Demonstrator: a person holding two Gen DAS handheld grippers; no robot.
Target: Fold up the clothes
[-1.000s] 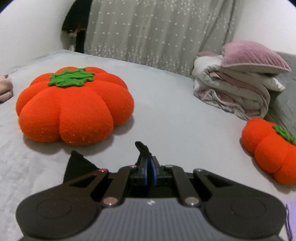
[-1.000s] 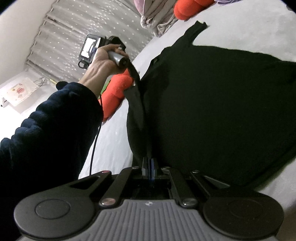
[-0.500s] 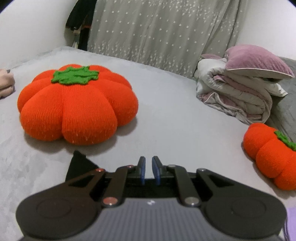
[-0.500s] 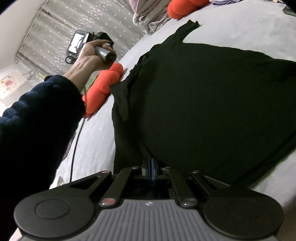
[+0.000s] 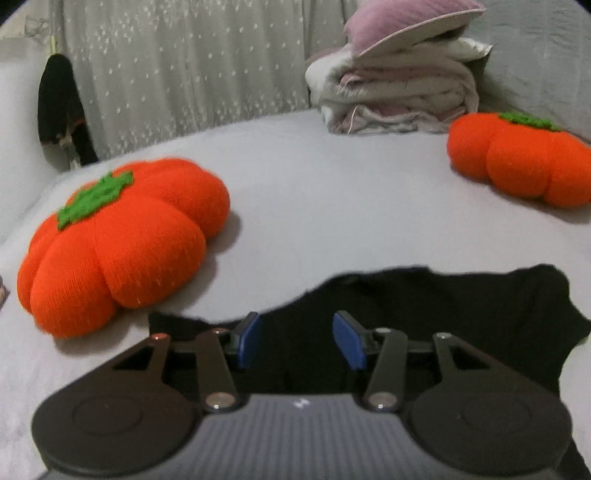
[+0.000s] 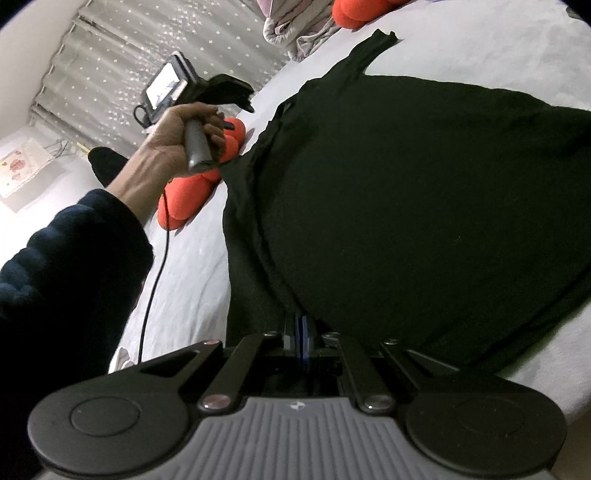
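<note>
Garment: one black top, spread over the grey bed, with a strap end pointing toward the far pillows and loose folds running along its left edge. In the left wrist view its upper edge lay just below the tool, dark fabric filling the space under the blue pads.

Left tool: jaws stood wide apart, nothing between the pads; it hung above the garment's edge, whether touching could not be told. In the right wrist view the same tool was raised above the bed, gripped by a bare hand emerging from a dark blue sleeve, a black cable trailing down from it.

Right tool: pads pressed together on the near edge of the black top, fabric bunching into creases at the grip.

Other items on the bed: large orange pumpkin cushion with green top, just beside the garment's left corner; smaller orange pumpkin cushion to the far right; folded bedding stack with a mauve pillow on top, against the spotted grey curtain.
</note>
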